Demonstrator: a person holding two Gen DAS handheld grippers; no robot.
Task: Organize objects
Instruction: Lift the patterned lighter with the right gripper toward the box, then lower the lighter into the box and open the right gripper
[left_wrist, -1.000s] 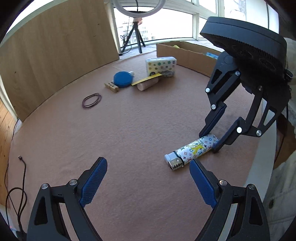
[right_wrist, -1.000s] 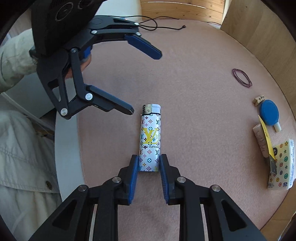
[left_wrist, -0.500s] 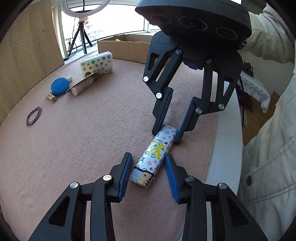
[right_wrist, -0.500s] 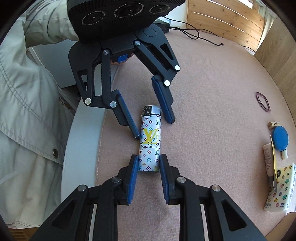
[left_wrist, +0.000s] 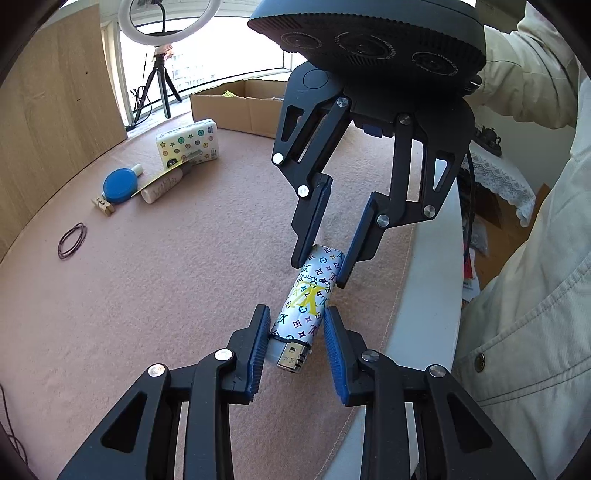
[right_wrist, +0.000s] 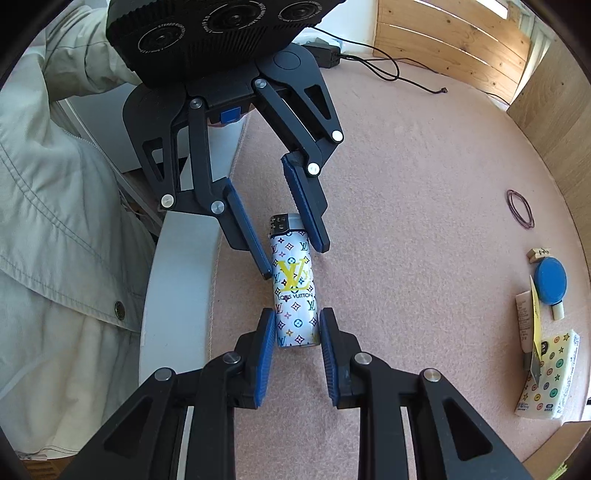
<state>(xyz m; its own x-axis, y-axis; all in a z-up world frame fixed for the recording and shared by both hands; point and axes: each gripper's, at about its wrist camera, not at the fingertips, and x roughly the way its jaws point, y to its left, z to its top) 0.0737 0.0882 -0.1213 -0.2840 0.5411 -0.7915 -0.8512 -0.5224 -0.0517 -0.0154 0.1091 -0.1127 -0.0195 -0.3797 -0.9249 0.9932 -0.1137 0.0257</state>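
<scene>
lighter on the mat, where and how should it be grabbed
Grip the lighter across its narrow width, coming down from above. It lies flat on the mat, long sides exposed. The right gripper pinches the base end; the left gripper is closing over the metal-cap end.

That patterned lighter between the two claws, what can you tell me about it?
The lighter is a white tube printed with coloured monogram shapes and a big yellow logo, with a shiny metal head at one end. It lies flat on the pinkish felt mat, near the table's edge. The right gripper clamps its base end; the left gripper is closing around its metal end.
</scene>
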